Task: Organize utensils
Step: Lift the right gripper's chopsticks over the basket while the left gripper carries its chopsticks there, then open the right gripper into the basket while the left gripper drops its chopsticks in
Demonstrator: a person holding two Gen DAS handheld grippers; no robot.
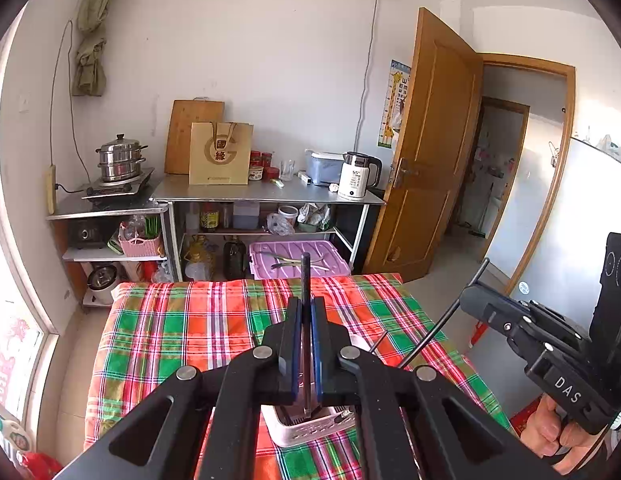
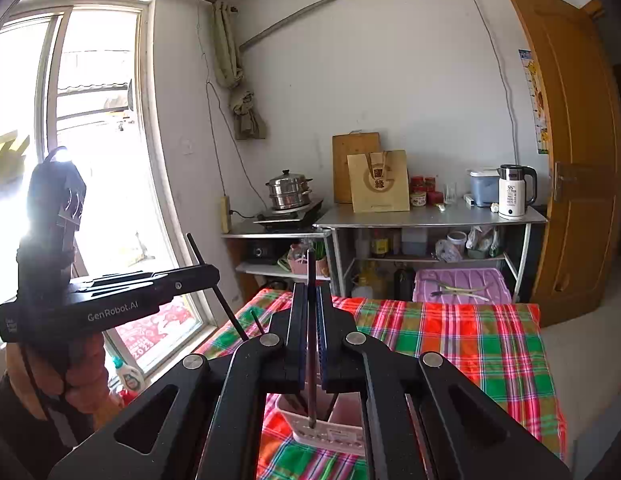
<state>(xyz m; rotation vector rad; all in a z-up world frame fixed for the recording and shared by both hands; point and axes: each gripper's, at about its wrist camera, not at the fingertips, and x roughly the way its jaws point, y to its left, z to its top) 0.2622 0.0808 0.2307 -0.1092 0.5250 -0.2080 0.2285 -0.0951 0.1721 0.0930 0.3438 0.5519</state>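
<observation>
My left gripper (image 1: 306,308) is shut on a dark chopstick (image 1: 305,276), held upright above a white perforated utensil basket (image 1: 310,426) on the plaid-covered table (image 1: 170,328). My right gripper (image 2: 310,296) is shut on another dark chopstick (image 2: 310,268), whose lower end reaches into the same basket (image 2: 330,434). The right gripper also shows in the left wrist view (image 1: 468,300), holding its chopstick (image 1: 442,324) slanted. The left gripper shows in the right wrist view (image 2: 214,272) with its chopstick (image 2: 226,308).
Beyond the table stand metal shelves (image 1: 266,194) with a steamer pot (image 1: 120,158), paper bag (image 1: 220,154) and kettle (image 1: 356,176). A purple lid (image 1: 296,258) with utensils lies behind the table. A wooden door (image 1: 430,148) stands open at right; a window (image 2: 90,152) is left.
</observation>
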